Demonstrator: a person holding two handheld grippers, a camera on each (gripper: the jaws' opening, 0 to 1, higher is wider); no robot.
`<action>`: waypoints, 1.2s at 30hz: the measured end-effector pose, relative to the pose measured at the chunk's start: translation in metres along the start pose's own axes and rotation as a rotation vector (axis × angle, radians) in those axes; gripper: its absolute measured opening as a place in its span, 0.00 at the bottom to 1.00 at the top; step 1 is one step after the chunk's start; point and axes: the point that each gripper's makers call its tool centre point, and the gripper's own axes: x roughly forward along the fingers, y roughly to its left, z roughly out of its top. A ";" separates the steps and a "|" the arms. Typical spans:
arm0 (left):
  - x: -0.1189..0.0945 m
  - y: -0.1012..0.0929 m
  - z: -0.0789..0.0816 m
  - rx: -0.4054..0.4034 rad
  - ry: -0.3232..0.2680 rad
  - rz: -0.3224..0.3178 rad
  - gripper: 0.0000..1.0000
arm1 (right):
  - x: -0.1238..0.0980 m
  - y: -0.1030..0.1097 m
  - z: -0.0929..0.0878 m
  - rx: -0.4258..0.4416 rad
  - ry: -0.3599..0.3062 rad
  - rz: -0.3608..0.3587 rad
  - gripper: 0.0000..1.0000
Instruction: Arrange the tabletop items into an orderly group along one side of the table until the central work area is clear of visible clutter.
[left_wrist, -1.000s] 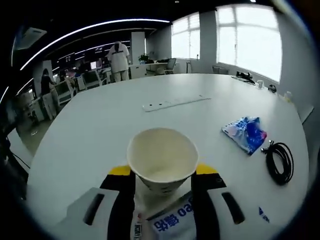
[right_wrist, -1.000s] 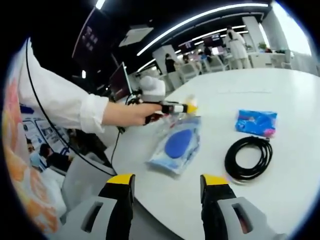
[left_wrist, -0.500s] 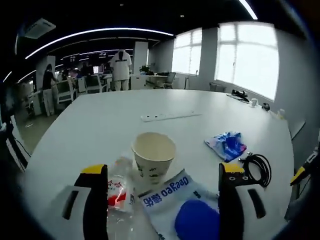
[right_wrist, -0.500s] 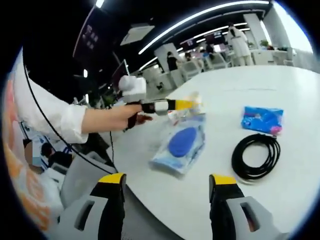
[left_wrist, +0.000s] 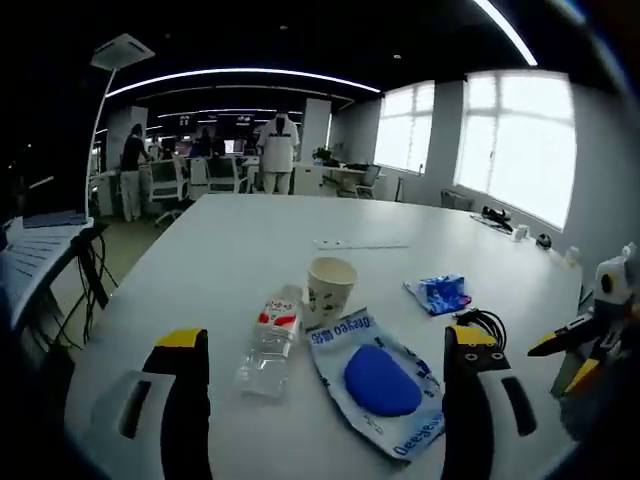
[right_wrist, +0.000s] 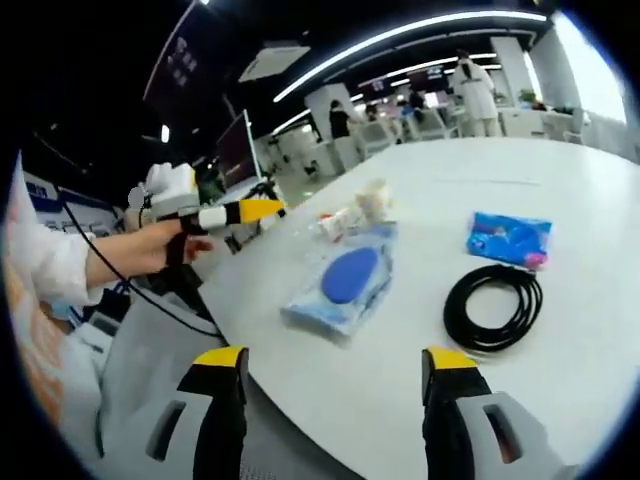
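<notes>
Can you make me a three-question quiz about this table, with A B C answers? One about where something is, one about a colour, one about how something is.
1. Where is the paper cup?
A. right of the water bottle
B. inside the black cable coil
C. on the floor

2. What colour is the pad inside the clear packet?
A. red
B. blue
C. green

3. How is the water bottle?
A. standing
B. hanging
C. lying on its side

Answers: 1 A, it stands just right of the bottle in the left gripper view. 2 B, a blue oval shows through. 3 C, it lies flat on the table.

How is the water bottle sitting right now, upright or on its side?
On its side. The water bottle lies flat on the white table, lengthwise beside the upright paper cup, its red label facing up.
</notes>
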 end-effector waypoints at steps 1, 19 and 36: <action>-0.005 -0.003 -0.001 0.004 0.001 0.009 1.00 | 0.000 -0.001 -0.002 -0.013 0.006 -0.006 0.71; -0.040 -0.004 -0.004 -0.082 -0.013 0.057 0.93 | -0.017 -0.032 -0.017 0.042 0.018 -0.091 0.65; -0.045 -0.003 -0.014 -0.100 0.024 0.020 0.83 | -0.043 -0.041 -0.018 0.245 -0.058 -0.151 0.63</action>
